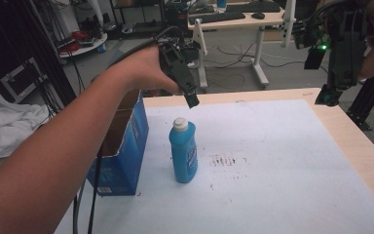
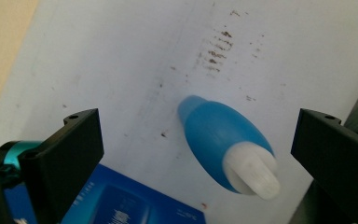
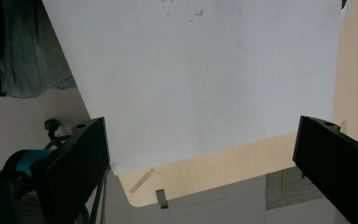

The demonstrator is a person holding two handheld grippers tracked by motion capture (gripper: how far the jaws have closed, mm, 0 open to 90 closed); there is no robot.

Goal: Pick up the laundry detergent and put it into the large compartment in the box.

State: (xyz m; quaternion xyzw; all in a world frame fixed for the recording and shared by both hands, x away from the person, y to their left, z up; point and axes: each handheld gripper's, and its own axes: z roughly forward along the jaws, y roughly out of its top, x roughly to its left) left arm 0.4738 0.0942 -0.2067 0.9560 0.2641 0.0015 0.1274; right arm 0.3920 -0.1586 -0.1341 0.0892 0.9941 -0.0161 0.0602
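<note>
A blue bottle (image 1: 183, 155) with a white cap (image 1: 180, 124) stands upright on the white mat (image 1: 272, 161). My left gripper (image 1: 192, 99) hangs just above and behind the cap, pointing down. In the left gripper view the bottle (image 2: 214, 135) lies below and between the wide-apart jaws of the left gripper (image 2: 198, 123), which is open and holds nothing. My right gripper (image 1: 328, 95) is raised over the table's far right corner. In its own view the right gripper (image 3: 200, 130) is open above the mat (image 3: 205, 70), apart from everything.
An open blue cardboard box (image 1: 124, 141) stands at the mat's left edge, close to the bottle; its printed side (image 2: 121, 203) is near my left jaw. Bare wooden table (image 1: 365, 151) borders the mat on the right. Desks and cables sit on the floor beyond.
</note>
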